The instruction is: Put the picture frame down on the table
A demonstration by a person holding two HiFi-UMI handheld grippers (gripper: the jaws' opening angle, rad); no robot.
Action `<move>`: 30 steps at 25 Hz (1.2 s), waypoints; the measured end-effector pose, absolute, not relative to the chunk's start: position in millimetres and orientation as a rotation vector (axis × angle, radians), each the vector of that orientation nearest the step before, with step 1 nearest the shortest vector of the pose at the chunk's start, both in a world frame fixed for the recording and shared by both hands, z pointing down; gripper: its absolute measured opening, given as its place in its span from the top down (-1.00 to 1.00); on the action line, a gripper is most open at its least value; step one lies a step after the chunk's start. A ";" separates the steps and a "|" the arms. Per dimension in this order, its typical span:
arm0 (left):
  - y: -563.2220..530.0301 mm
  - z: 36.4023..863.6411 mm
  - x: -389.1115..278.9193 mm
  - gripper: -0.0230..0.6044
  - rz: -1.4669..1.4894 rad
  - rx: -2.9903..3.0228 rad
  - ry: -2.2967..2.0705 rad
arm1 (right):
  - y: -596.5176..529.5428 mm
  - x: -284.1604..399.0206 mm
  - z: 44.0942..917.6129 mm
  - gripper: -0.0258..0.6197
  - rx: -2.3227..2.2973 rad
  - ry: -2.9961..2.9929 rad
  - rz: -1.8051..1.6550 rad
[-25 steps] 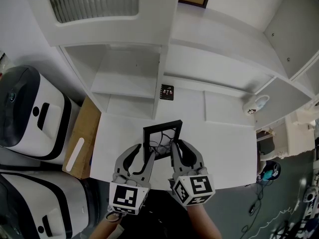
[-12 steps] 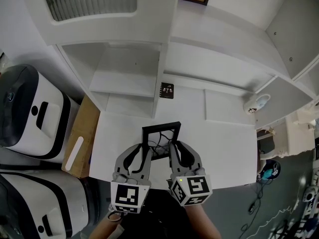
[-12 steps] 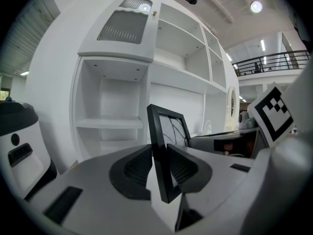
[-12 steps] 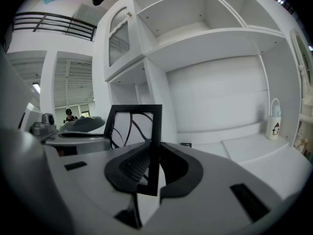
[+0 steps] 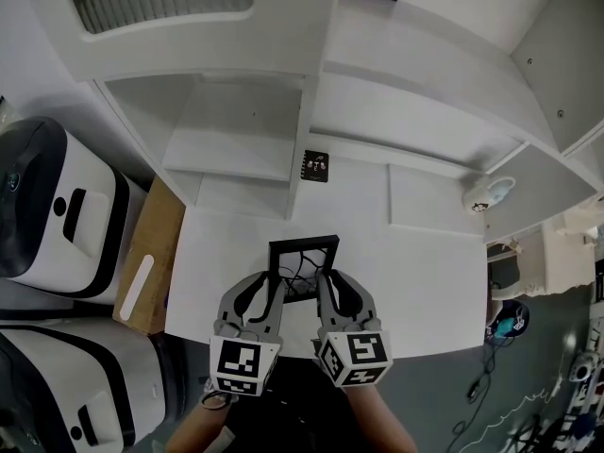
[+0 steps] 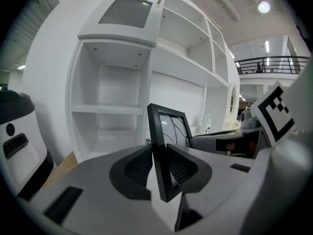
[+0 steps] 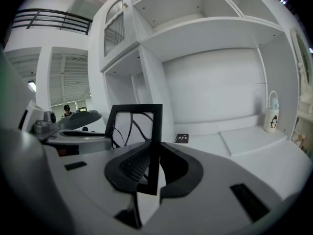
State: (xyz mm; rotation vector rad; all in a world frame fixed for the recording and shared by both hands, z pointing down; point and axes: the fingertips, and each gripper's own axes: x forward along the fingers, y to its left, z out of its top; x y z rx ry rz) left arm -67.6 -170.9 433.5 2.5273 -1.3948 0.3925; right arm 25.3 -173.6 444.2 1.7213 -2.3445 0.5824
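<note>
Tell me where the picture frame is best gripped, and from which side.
Its thin side rails: the picture frame is roughly upright with both flat faces free, so come from the near side, pads front and back. The left hand-held gripper, whose jaws have just been closing on the left rail, and the right hand-held gripper on the right rail do that.

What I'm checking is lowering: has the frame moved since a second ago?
Yes: in head view, the frame is farther from the black card, nearer the table's front edge.
</note>
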 end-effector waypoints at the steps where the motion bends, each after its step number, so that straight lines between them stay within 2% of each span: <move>1: -172.1 438.1 -67.8 0.63 0.402 2.520 -1.387 | -174.1 25.1 448.2 0.72 1.718 -2.338 0.589; 30: -205.2 570.4 -73.7 0.64 0.655 2.316 -1.231 | -198.4 17.4 579.2 0.73 1.594 -2.140 0.762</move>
